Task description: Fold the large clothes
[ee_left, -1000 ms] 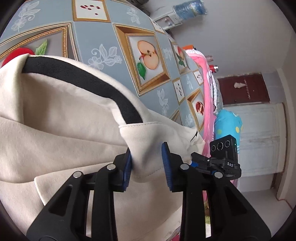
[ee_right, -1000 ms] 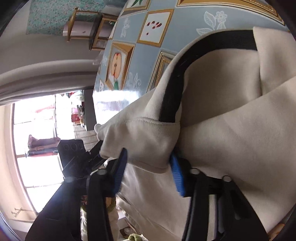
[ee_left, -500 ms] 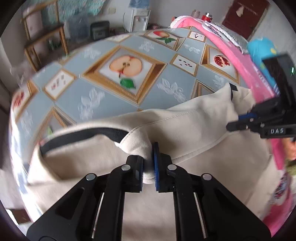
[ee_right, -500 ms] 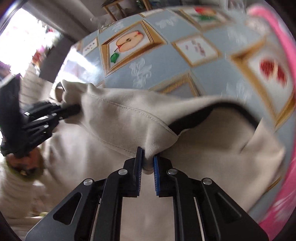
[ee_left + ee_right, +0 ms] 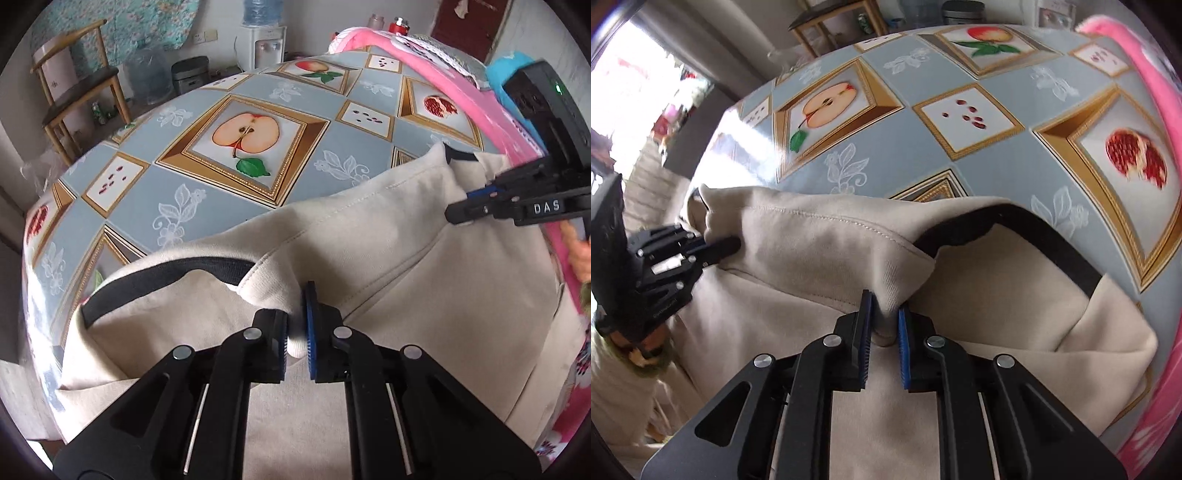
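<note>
Left gripper (image 5: 295,328) and right gripper (image 5: 884,325) each clamp the cream garment (image 5: 369,240). It lies on the fruit-print tablecloth (image 5: 207,192); pink bedding (image 5: 491,110) adjoins.

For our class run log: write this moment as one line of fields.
left gripper: shut on cream garment | right gripper: shut on cream garment | surface: fruit-print tablecloth

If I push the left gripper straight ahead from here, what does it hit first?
The left gripper is shut on the cream garment, so more of that fabric comes first; beyond it probably the fruit-print tablecloth, though depth is unclear.
</note>
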`<state>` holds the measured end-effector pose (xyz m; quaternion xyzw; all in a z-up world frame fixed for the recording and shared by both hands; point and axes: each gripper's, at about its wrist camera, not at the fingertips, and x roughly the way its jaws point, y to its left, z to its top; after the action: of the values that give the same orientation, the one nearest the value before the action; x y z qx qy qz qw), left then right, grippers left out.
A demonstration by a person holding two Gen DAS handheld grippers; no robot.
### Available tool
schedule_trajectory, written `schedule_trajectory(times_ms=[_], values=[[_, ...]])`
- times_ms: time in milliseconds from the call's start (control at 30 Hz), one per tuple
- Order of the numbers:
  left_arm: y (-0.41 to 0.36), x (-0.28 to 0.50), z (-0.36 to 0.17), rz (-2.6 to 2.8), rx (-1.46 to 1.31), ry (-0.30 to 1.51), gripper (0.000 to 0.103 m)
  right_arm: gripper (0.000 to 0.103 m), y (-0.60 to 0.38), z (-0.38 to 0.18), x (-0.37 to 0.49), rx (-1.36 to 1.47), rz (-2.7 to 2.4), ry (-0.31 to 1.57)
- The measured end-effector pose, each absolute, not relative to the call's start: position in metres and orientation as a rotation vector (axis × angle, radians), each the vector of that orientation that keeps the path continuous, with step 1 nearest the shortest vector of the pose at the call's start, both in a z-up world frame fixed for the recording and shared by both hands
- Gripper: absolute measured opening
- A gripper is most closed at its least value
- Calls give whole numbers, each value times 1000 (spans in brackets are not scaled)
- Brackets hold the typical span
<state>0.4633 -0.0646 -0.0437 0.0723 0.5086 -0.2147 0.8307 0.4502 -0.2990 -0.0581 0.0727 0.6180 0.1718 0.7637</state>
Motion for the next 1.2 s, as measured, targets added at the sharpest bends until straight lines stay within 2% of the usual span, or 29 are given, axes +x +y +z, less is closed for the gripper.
schedule_trajectory(times_ms=[133, 233, 333, 400, 433, 567, 700, 767, 800, 1000, 1100, 1200], values=[[-67, 462, -44, -458, 175, 1076, 8, 39, -311, -48, 446, 233, 283, 1354], [-67, 462, -44, -458, 162, 1079, 8, 42, -328, -28, 437, 189, 166, 1286], [-66, 462, -44, -457, 157, 1079, 8, 42, -326, 4, 427, 143, 148, 1154], [-66, 462, -44, -456, 158, 1082, 8, 38, -300, 14, 425, 132, 256, 1111], [-65, 463, -44, -456, 152, 1085, 8, 31, -285, 15, 425, 118, 305, 1106], [-58, 466, -45, -464, 82, 1098, 8, 17, -220, -5, 433, 16, 433, 1121], [-48, 466, -47, -479, 21, 1097, 13, 14, -202, -39, 440, -57, 430, 1162], [-35, 468, -47, -468, -36, 1107, 28, 14, -204, -38, 441, -54, 439, 1172], [-24, 469, -43, -450, -74, 1098, 31, 14, -206, -39, 440, -56, 437, 1181], [8, 467, -2, -393, -176, 938, 26, 14, -207, -44, 442, -58, 446, 1181], [-16, 468, 7, -494, -169, 936, 26, 14, -204, -48, 443, -66, 441, 1168], [-62, 468, -12, -533, -21, 1020, 27, 14, -204, -49, 441, -68, 439, 1161]])
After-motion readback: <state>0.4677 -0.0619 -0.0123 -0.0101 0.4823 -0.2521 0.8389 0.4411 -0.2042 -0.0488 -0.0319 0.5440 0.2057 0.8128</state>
